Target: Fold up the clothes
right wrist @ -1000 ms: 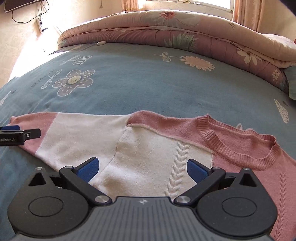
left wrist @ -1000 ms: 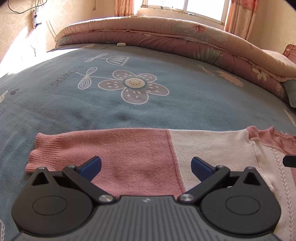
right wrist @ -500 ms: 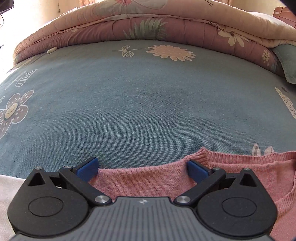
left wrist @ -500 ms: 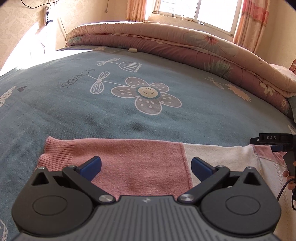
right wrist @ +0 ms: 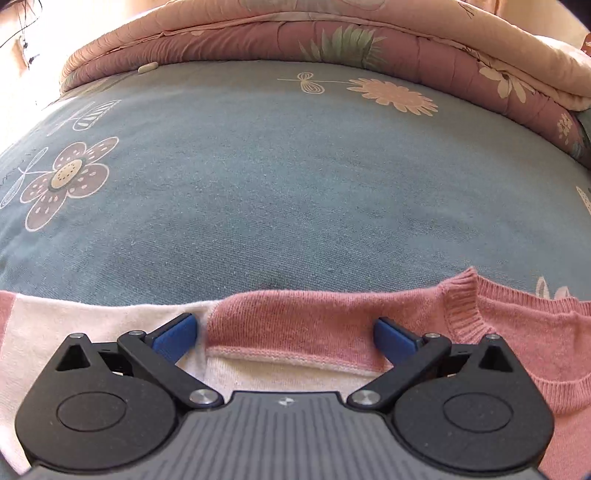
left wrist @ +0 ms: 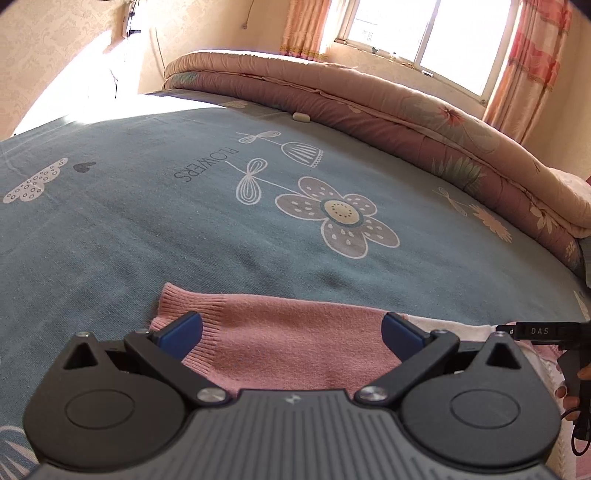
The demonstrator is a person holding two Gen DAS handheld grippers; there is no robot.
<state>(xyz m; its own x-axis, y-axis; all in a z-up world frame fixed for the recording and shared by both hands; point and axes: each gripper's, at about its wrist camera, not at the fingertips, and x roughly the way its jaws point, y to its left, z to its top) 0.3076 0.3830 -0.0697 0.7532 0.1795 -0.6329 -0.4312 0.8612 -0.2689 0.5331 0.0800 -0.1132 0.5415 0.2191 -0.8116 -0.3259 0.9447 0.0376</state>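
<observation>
- Nearest the left camera, the left gripper (left wrist: 290,332) stood with its blue pads spread wide, pinching nothing, low over the pink end of the sweater's sleeve (left wrist: 280,339).
- That sleeve lay flat on the blue bedsheet (left wrist: 184,229), its long axis running side to side across the gripper's opening. The ribbed cuff (left wrist: 184,306) sat just beyond the left-hand pad, and the cloth turned cream past the right-hand one.
- The right gripper (right wrist: 284,334) was likewise spread apart and held nothing. Its pads straddled the pink shoulder band of the sweater (right wrist: 295,317), with the cream sleeve on one side and the ribbed neckline (right wrist: 465,306) on the other.
- So the garment lay spread out, sleeve stretched straight from the shoulder. The left gripper was nearer the cuff, the right nearer the collar, and in the left view the right tool showed at the far right edge, along the same sleeve.
- In my judgement, a sleeve fold would turn on that axis, with the cuff carried sideways toward the body and the shoulder end as the hinge. Whether either pad touched the knit could not be told.
- Farther off, the sheet's printed flower (left wrist: 338,216) lay bare.
- Beyond it a folded floral quilt (left wrist: 388,110) ran along the bed's far side, under the window (left wrist: 424,33).
</observation>
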